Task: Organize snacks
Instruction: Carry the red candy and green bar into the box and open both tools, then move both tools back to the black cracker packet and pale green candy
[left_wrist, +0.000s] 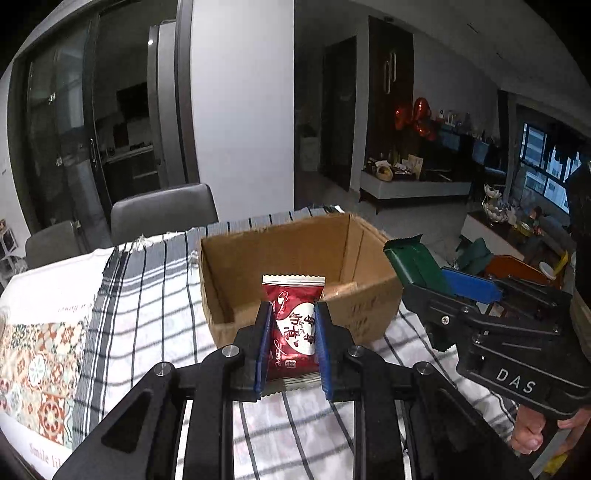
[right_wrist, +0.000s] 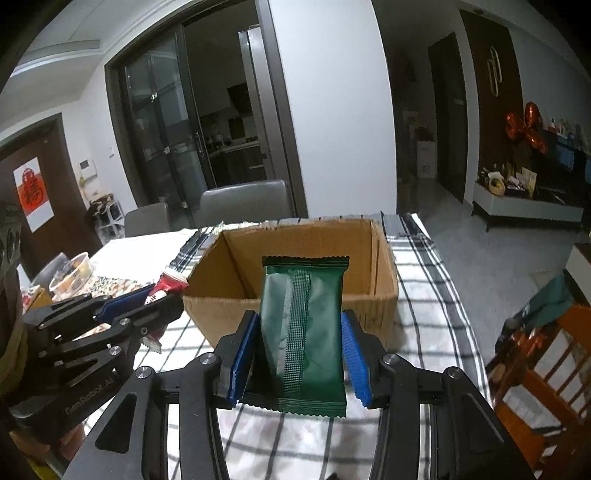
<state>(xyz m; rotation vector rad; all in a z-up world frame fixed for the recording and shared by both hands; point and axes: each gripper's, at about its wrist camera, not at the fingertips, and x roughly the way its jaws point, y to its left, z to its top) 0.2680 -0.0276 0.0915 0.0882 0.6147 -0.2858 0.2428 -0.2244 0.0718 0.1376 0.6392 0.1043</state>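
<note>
With my left gripper (left_wrist: 291, 347) pinched nearly shut on the glossy red-and-white snack packet (left_wrist: 293, 325) and my right gripper (right_wrist: 299, 354) clamped wider on the dark green foil packet (right_wrist: 303, 332), I'd carry both clear over the open brown cardboard box's (right_wrist: 384, 295) near wall before releasing.

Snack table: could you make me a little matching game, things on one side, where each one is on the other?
Things:
1. red packet
2. green packet
3. cardboard box
4. grey chair

Places:
A. behind the table
B. in the right gripper
C. on the striped cloth
D. in the left gripper

Pairs: 1-D, 2-B, 3-C, 4-A
</note>
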